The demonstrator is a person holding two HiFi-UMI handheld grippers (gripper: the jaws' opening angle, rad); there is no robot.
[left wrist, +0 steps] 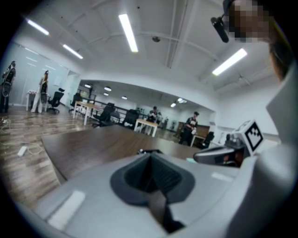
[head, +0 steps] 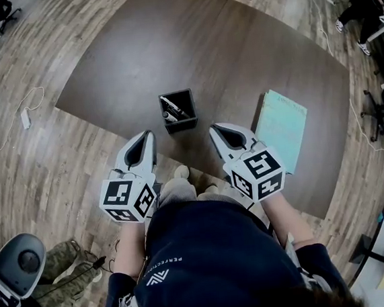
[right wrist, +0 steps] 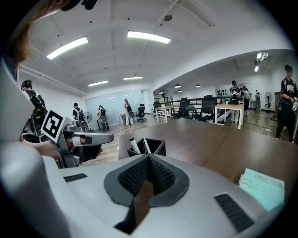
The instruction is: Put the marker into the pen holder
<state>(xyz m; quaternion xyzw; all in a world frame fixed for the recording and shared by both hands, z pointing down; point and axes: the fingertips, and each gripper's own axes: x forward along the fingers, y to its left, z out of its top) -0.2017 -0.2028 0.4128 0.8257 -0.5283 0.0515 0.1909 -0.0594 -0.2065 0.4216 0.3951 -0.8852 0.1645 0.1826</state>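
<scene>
Two tools, left [head: 147,136] and right [head: 217,130], are held close to the body, each clenched on nothing, jaws met. Beyond them, on the dark counter [head: 236,51], a black pen holder [head: 180,125] is stood. The marker [head: 169,108] is lodged inside it beside a second pen. Its long axis is set near upright and slightly tilted, with the upper end shown above the rim. It is judged light, stiff and smooth-barrelled; mid-barrel is advised for any hold. To the right, a teal pad [head: 281,128] is laid.
</scene>
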